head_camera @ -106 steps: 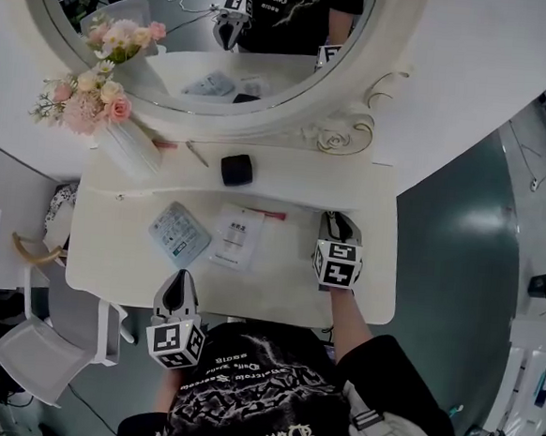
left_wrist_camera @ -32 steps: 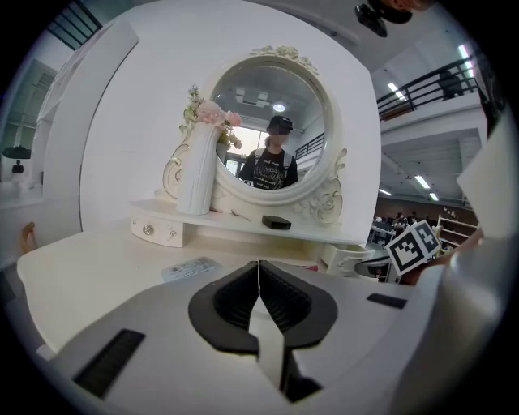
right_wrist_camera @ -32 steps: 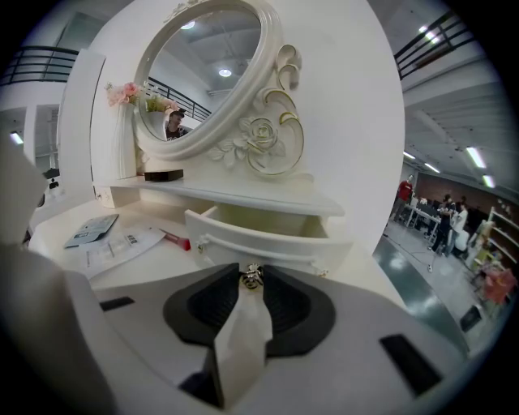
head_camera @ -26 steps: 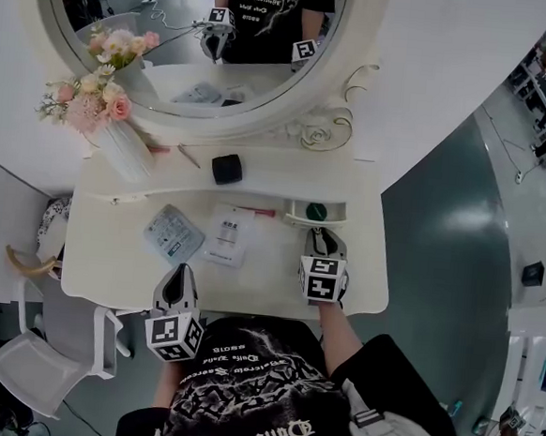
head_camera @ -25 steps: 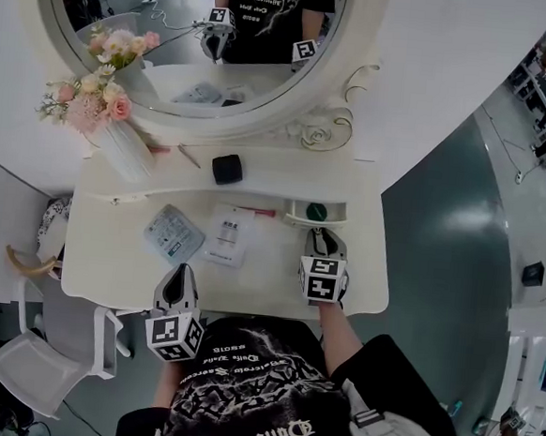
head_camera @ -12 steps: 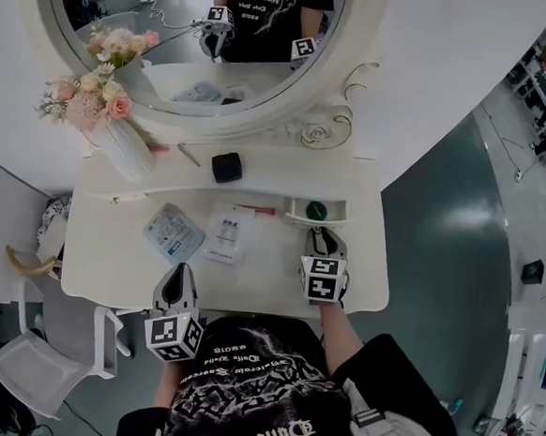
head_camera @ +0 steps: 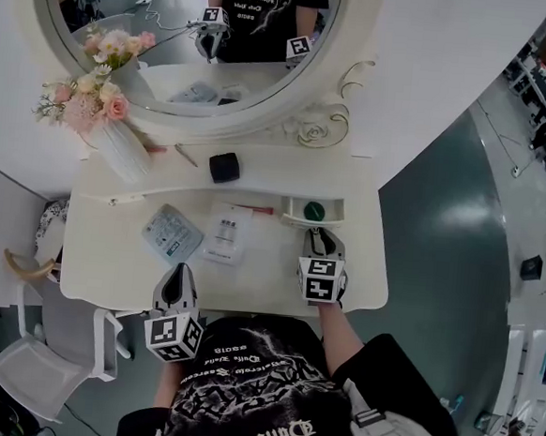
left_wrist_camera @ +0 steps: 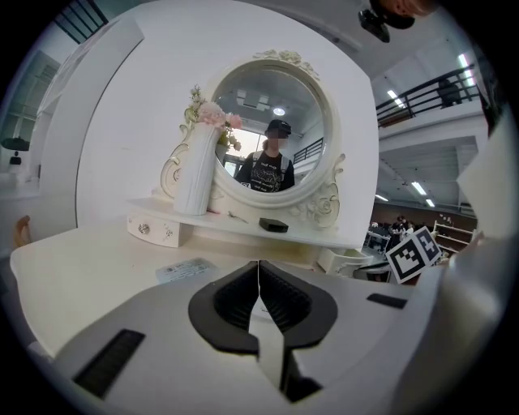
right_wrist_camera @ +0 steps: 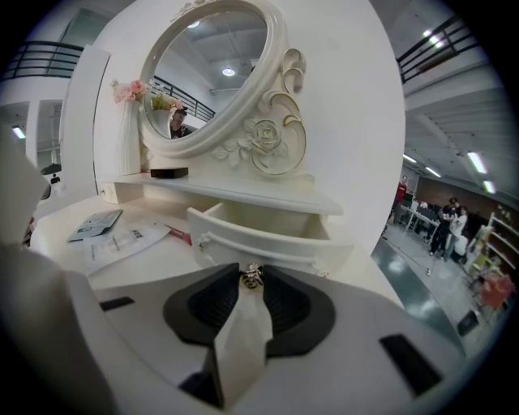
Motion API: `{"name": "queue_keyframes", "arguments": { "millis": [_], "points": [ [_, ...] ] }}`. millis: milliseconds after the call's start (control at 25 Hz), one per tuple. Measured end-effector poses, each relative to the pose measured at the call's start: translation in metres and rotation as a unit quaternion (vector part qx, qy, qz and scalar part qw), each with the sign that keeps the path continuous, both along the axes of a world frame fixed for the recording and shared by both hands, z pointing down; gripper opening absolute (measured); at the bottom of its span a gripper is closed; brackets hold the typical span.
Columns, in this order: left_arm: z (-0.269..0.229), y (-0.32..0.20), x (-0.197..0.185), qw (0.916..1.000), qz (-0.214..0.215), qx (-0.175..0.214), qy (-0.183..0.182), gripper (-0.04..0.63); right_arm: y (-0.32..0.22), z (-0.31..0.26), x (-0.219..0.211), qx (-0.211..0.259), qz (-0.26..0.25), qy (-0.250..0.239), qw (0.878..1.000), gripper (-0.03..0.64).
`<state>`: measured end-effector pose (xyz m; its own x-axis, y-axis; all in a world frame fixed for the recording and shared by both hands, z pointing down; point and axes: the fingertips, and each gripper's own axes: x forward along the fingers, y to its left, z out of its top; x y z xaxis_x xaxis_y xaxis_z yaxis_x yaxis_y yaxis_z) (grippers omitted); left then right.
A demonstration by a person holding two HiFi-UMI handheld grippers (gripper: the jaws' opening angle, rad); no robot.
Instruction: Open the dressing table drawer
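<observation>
The white dressing table's small right drawer (head_camera: 294,221) stands pulled out from under the shelf, with a dark green thing (head_camera: 315,209) inside it. My right gripper (head_camera: 316,233) is just in front of it. In the right gripper view the jaws (right_wrist_camera: 253,278) are shut on the drawer's little metal knob (right_wrist_camera: 253,275), and the open drawer (right_wrist_camera: 268,237) fills the space ahead. My left gripper (head_camera: 181,277) hovers at the table's front edge, left of centre. Its jaws (left_wrist_camera: 259,274) are shut with nothing between them.
On the tabletop (head_camera: 119,266) lie a grey packet (head_camera: 172,234), a white sachet (head_camera: 226,233) and a red pen (head_camera: 255,209). The shelf holds a white vase of pink flowers (head_camera: 118,148) and a black box (head_camera: 224,167) below the oval mirror (head_camera: 174,45). A white chair (head_camera: 46,354) stands at the left.
Since the earliest frame the drawer has slid out toward me, with my right gripper on its knob. Over the last second neither gripper has moved.
</observation>
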<state>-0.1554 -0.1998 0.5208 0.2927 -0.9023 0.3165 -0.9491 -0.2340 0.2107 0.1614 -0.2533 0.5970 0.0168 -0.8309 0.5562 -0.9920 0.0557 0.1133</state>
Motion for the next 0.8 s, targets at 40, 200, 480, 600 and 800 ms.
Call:
{"name": "queue_keyframes", "arguments": {
  "millis": [40,200,480,600,800],
  "points": [
    [0.0001,-0.0004,0.0003,1.0,0.002,0.0,-0.001,0.017,0.0013,-0.0005,-0.001,-0.002,0.0,-0.002,1.0,0.101],
    [0.0014,-0.0019,0.0007,1.0,0.007,0.001,-0.003,0.017,0.0016,0.0033,-0.0019,-0.003,0.0,0.001,1.0,0.101],
    [0.0031,-0.0023,0.0036,0.9999,0.013,-0.001,0.001,0.017,0.0023,0.0,-0.0033,-0.001,-0.002,0.005,1.0,0.101],
    [0.0027,-0.0031,0.0039,0.9999,0.016,-0.001,-0.001,0.018,0.0025,0.0006,-0.0021,0.004,-0.001,-0.002,1.0,0.101],
    [0.0024,-0.0049,0.0063,0.9997,0.026,0.0,-0.003,0.018,0.0032,0.0003,-0.0041,0.0,-0.002,0.004,1.0,0.101]
  ]
}}
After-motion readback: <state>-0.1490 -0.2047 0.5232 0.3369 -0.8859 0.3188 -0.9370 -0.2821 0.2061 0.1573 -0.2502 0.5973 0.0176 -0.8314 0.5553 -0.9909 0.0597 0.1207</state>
